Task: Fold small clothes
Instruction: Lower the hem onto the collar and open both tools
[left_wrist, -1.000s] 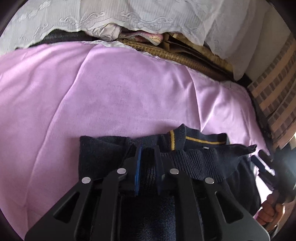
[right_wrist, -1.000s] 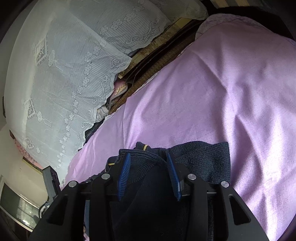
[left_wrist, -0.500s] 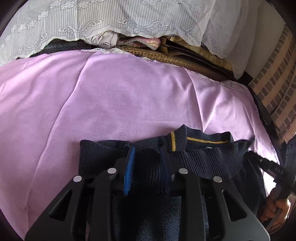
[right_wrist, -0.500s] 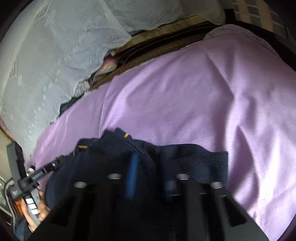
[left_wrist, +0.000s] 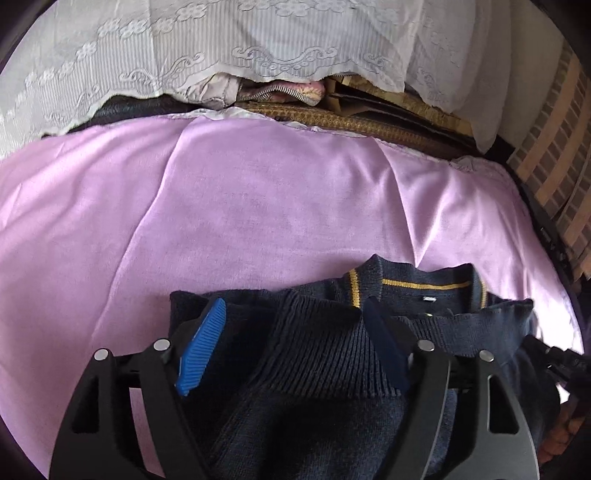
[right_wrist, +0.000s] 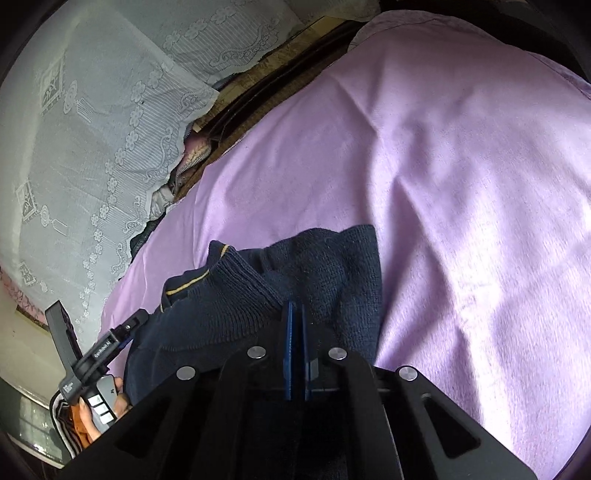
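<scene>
A small navy knit sweater (left_wrist: 325, 354) with a yellow-striped collar (left_wrist: 424, 284) lies folded on the pink sheet (left_wrist: 258, 206). My left gripper (left_wrist: 295, 332) is open, its blue pads spread wide to either side of the ribbed hem. In the right wrist view the sweater (right_wrist: 258, 291) lies in front of my right gripper (right_wrist: 295, 314), whose pads are pressed together at the edge of the knit; whether fabric is pinched between them cannot be told.
A white lace curtain (left_wrist: 221, 48) hangs behind the bed, with a woven mat and bundled cloth (left_wrist: 288, 92) beneath it. A striped surface (left_wrist: 554, 147) stands at the right. The left gripper's handle and the hand holding it (right_wrist: 92, 369) show at lower left.
My left gripper has opened wide off the hem. My right gripper, open a second ago, has closed its pads together.
</scene>
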